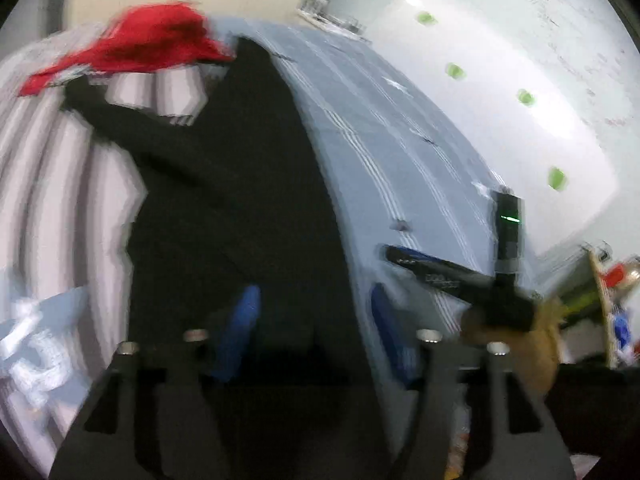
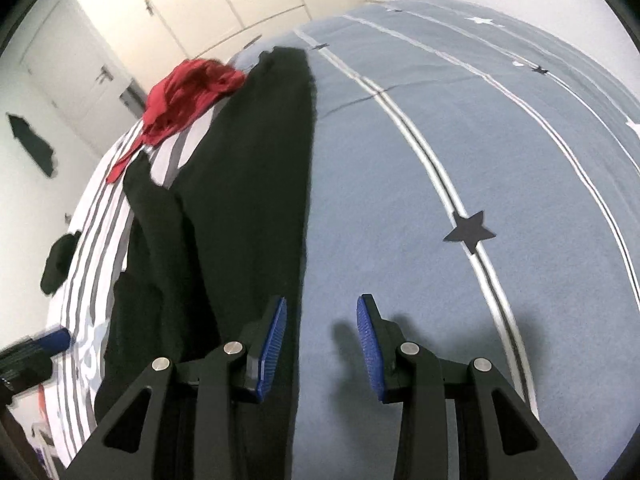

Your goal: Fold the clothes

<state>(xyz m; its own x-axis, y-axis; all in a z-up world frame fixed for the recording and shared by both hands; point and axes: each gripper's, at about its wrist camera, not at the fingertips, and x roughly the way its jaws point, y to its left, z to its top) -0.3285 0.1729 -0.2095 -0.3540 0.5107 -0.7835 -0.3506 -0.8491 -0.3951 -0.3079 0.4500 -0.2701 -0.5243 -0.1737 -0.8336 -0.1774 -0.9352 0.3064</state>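
The black garment (image 2: 248,184) is lying stretched long on the bed (image 2: 440,152), running straight ahead of the right claw (image 2: 322,340), whose ribbed blue pads are standing apart and holding nothing, its left pad over the cloth's edge, likely placed to pinch that edge. The left claw (image 1: 316,332) is hanging released too, the soft, matte, limp cloth filling the gap ahead of it, though blur is hiding any contact, while a crumpled red garment (image 2: 188,96) is sitting far ahead and left
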